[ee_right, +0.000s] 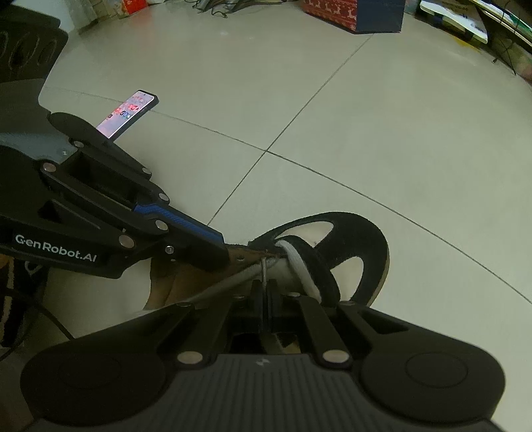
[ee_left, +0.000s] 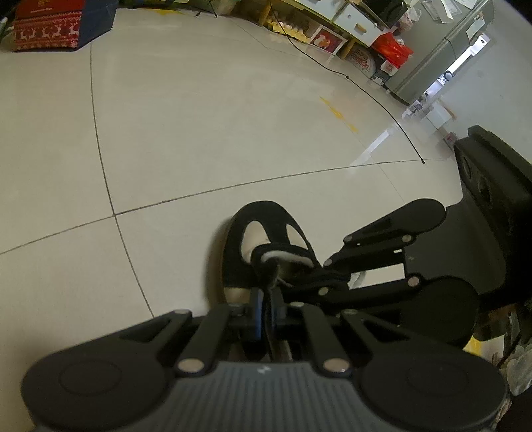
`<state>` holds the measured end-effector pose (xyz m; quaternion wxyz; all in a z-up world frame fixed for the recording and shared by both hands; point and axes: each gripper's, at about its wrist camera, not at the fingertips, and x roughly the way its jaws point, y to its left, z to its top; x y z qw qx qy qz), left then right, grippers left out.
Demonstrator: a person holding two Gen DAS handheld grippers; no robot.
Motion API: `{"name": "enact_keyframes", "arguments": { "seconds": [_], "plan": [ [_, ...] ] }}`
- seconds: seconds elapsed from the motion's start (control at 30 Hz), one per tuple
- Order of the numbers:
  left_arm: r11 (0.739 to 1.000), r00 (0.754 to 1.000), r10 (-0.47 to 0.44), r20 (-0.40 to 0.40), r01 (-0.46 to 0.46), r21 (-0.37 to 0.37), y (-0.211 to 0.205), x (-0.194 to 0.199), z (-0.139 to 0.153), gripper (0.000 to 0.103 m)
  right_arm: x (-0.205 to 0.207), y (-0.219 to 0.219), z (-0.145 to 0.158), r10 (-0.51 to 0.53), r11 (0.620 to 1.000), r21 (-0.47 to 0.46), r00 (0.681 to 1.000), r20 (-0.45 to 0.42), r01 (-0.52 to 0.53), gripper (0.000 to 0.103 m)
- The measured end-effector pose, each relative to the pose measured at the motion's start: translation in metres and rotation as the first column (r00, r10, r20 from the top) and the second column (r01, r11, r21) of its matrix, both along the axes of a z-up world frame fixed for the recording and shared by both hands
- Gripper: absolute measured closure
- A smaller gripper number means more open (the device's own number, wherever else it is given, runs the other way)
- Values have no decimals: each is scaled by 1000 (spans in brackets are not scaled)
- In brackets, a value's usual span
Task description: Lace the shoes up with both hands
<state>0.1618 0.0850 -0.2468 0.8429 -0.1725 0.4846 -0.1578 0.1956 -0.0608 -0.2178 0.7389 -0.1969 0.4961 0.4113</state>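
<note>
Now pinching the thin lace tip in the right gripper, with jaws pressed together on it. Holding the tip close in front of the jaws, pointing up at a hole in the eyelet flap. Gripping that brown flap with the left gripper, with jaws squeezed tight on its edge. Probably getting ready to poke the tip through a hole.

Doing it well, most likely: keeping the flap pulled flat and steady with the left side. Lining the tip up straight with the hole before pushing. Going slowly, since pushing at a slant could bend the tip or miss the hole. Keeping the grip short, near the end, to stop wobbling. Watching the white lace trailing off to the left, and keeping it from catching under the jaws.

Sitting just past both grippers, the black and cream shoe, resting on the pale tiled floor with its toe pointing away. Lying farther off on the tiles, a lit phone. Standing way back, a red box.
</note>
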Motion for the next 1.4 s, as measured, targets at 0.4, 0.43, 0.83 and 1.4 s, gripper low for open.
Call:
{"name": "enact_keyframes", "arguments": {
  "seconds": [0.4,0.43,0.83,1.4],
  "plan": [
    [1000,1000,0,-3,0,2,1,2,-2,93,-12,-4,3,55,999,-3,996,75,-55,100],
    [1000,1000,0,-5,0,0,1,2,-2,94,-13,-3,1,56,998,-4,995,82,-56,100],
    [993,999,-8,-35,4,-121,12,10,-8,77,-14,4,-2,33,999,10,992,126,-34,100],
    [934,978,177,-110,-203,-295,22,26,-41,88,-10,-4,6,-33,999,42,995,93,29,100]
  ]
}}
